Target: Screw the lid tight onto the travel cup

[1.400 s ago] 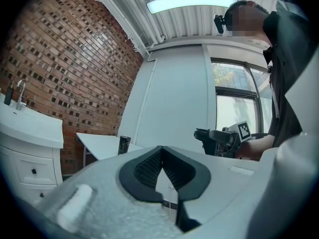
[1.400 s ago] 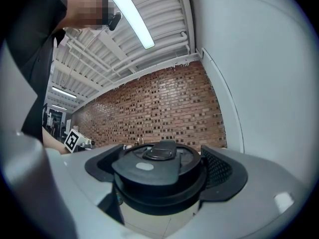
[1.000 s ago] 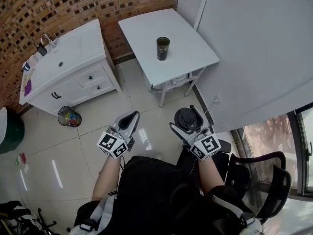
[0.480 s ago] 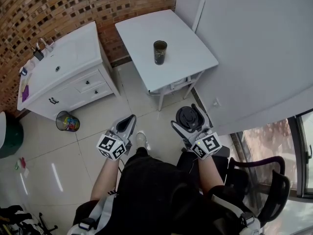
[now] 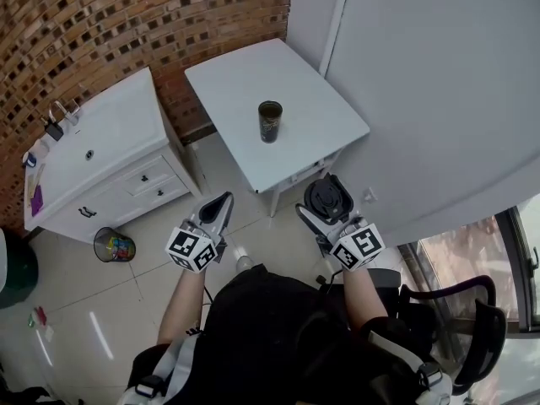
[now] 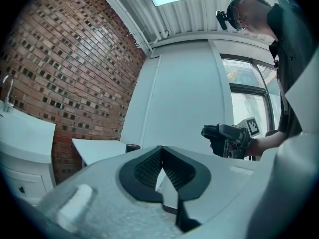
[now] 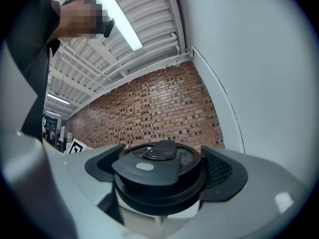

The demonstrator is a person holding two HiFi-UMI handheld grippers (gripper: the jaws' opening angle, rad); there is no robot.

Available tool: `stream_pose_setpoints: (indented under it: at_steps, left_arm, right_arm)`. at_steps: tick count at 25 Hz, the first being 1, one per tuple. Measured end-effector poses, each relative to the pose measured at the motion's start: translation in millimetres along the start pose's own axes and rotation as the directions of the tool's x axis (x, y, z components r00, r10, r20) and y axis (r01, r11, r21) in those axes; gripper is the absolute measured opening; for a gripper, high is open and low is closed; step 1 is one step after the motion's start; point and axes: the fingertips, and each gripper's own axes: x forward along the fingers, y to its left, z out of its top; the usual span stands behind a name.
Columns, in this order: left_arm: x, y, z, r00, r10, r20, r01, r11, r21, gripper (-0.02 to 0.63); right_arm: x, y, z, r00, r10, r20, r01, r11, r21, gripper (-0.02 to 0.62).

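white table (image 5: pixel 325 112) bearing the travel cup (image 5: pixel 270 121) stands by brick wall (image 5: pixel 126 24).

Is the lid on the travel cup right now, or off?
Off. The travel cup stands uncovered on the white table; the right gripper holds the lid between its jaws.

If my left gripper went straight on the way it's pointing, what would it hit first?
Probably the near edge of the white square table; the left gripper points at it, with the dark travel cup farther along. Height is hard to judge.
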Motion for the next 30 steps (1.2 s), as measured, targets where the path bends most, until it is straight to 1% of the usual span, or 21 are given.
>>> stream_pose_setpoints:
  at_steps: [2, 5, 8, 12, 15, 19, 23, 26, 30]
  left_arm:
    - [3, 17, 1, 1.000, 0.007, -0.004, -0.007, 1.000, -0.007, 0.002]
    - [6, 39, 5, 1.000, -0.020, -0.002, 0.020, 1.000, -0.006, 0.002]
    - [7, 60, 14, 0.999, -0.034, 0.008, 0.034, 0.999, -0.004, 0.002]
    - [5, 96, 18, 1.000, -0.012, 0.018, 0.013, 1.000, -0.011, 0.002]
    - [4, 114, 13, 1.000, -0.001, 0.000, 0.001, 1.000, -0.023, 0.002]
    - [10, 119, 6, 1.000, -0.015, -0.006, 0.015, 0.999, -0.037, 0.002]
    - [20, 126, -2, 1.000, -0.001, -0.024, 0.000, 0.999, -0.047, 0.002]
    - [35, 129, -1, 1.000, 0.016, -0.015, -0.017, 0.998, -0.053, 0.002]
    - [64, 131, 5, 0.999, 0.033, -0.009, -0.033, 0.999, -0.042, 0.002]
  right_arm:
    - [16, -5, 2, 1.000, -0.003, 0.008, 0.002, 1.000, 0.011, 0.479]
    - [41, -11, 6, 1.000, -0.011, 0.023, 0.010, 1.000, 0.022, 0.479]
    - [64, -12, 7, 1.000, -0.007, 0.008, 0.007, 1.000, -0.005, 0.479]
    - [89, -16, 4, 1.000, -0.005, -0.021, 0.004, 0.999, -0.042, 0.479]
    - [98, -15, 0, 1.000, -0.013, -0.026, 0.012, 0.999, -0.042, 0.479]
    - [109, -18, -6, 0.999, -0.008, -0.041, 0.007, 1.000, -0.023, 0.479]
    - [124, -22, -8, 0.998, 0.038, -0.044, -0.038, 0.999, -0.008, 0.479]
    - [138, -36, -8, 0.996, 0.071, -0.057, -0.073, 0.997, -0.028, 0.479]
    - [161, -62, 2, 0.992, 0.117, -0.054, -0.120, 0.992, -0.046, 0.479]
